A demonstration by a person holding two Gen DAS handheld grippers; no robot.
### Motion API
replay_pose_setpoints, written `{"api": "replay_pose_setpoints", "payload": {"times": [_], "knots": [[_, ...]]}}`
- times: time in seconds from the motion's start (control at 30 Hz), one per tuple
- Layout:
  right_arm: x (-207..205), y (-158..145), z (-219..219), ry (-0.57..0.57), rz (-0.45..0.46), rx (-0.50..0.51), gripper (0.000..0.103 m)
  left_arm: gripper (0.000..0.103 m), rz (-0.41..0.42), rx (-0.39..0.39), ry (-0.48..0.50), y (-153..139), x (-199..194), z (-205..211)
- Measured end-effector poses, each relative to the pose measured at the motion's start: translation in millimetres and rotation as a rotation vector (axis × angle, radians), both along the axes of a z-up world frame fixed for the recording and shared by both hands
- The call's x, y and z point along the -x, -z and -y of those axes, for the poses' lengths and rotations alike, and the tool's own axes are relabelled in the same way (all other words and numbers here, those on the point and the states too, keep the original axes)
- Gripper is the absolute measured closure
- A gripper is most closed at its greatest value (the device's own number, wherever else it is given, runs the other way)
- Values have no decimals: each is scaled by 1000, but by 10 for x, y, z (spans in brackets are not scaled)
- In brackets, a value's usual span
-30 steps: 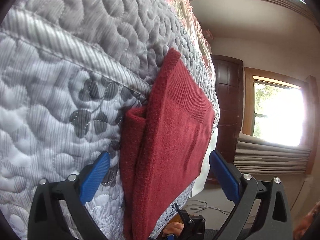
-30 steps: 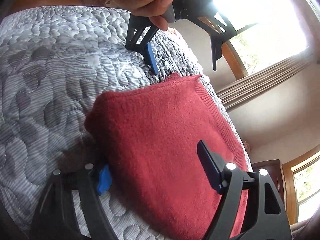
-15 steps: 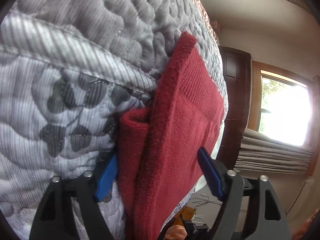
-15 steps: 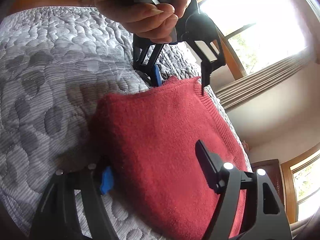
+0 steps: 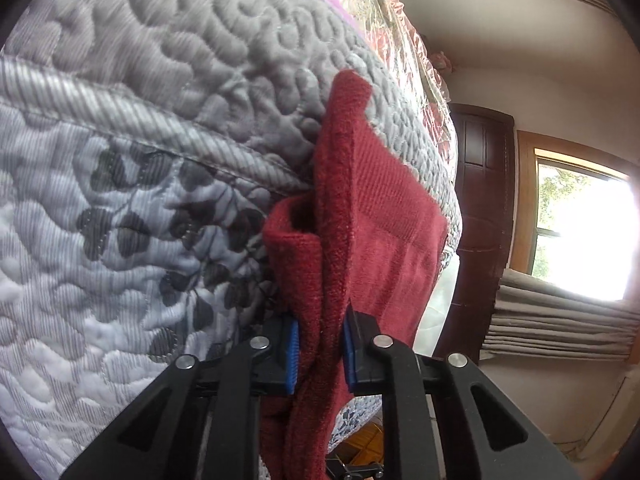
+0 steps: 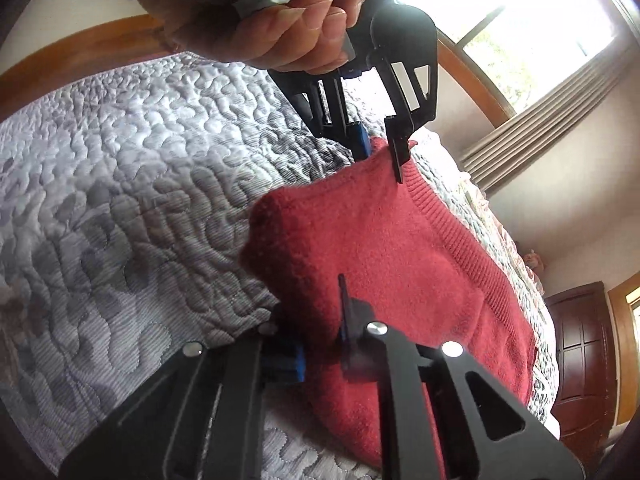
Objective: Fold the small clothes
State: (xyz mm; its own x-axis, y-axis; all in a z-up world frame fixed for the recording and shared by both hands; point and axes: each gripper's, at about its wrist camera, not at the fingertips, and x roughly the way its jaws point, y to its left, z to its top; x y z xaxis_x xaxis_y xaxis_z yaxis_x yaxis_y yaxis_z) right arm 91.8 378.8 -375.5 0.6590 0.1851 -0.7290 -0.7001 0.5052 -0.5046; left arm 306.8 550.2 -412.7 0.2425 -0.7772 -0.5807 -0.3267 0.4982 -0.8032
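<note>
A dark red knitted garment lies folded in layers on a grey quilted bed. My left gripper is shut on one corner of it, blue pads pressed on both sides of the fabric. In the right wrist view the same red garment spreads across the bed. My right gripper is shut on its near corner. The left gripper shows at the far corner, held by a hand, and pinches the cloth there.
A floral cover lies further along the bed. Beyond the bed stand a dark wooden door, a bright window and folded blinds. A wooden bed frame runs behind the quilt.
Both grippers went from open around the garment's corners to shut on them. The left gripper moved in onto the folded edge; the cloth now bunches between the pads.
</note>
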Motion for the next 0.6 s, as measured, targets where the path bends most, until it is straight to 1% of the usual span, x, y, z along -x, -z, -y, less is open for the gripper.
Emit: {"api": "replay_pose_setpoints", "payload": {"times": [0.23,0.37,0.6], "knots": [[-214,-479,241,102,-62,-129,93,86,31,-67,32,-646,-155,326],[-383,-736,522,183,-138,-248,93,86,47,-115,55,-987,-255,592],[-569,-1106,1060,308,-198,-426,93,86,57,-182,62,-1416,-433,1068]]}}
